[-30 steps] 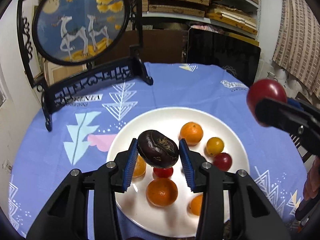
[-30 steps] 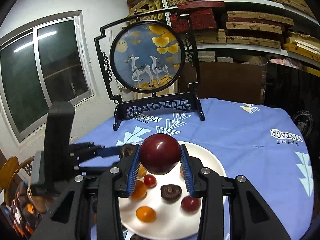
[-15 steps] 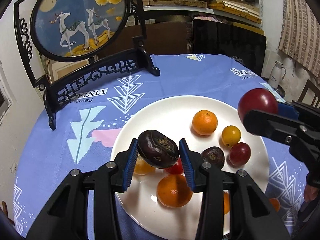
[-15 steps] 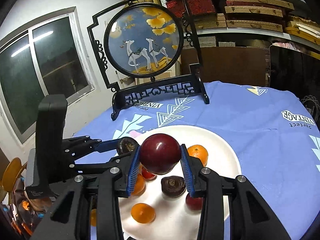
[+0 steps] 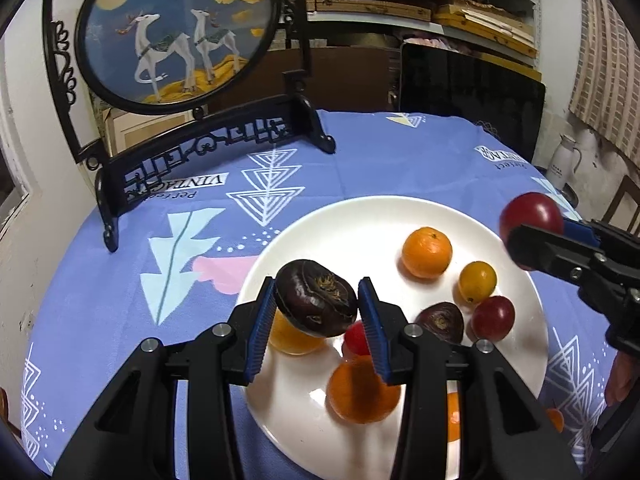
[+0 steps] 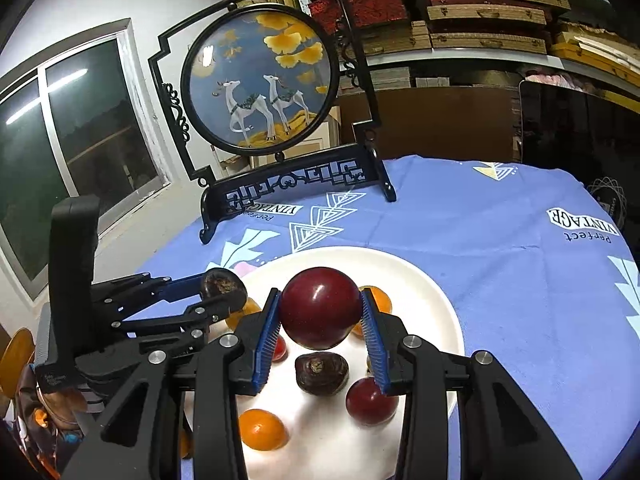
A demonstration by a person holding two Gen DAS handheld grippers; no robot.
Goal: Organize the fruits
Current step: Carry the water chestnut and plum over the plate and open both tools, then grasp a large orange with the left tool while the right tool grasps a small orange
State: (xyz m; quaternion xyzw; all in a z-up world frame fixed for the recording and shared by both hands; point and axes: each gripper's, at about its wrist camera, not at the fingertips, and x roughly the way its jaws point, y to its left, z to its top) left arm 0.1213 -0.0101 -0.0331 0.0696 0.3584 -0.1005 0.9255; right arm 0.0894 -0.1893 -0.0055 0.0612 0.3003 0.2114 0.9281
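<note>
L gripper (image 5: 317,312) is pinching a dark purple-brown fruit (image 5: 316,298) btwn its blue pads, held up over the near-left part of the white plate (image 5: 360,216). R gripper (image 6: 320,322) is clamped on a round dark-red fruit (image 6: 320,307), also up above the plate. On the plate: orange mandarin (image 5: 427,253), small yellow fruit (image 5: 477,282), small red fruit (image 5: 492,317), another dark brown fruit (image 5: 441,322). Blue patterned tablecloth (image 5: 400,160) underneath, w/ a deer screen ornament (image 5: 176,32) standing at the back.

The right gripper (image 6: 320,312) clamps a dark red fruit (image 6: 320,307), possibly a plum, above the white plate (image 6: 436,304).
</note>
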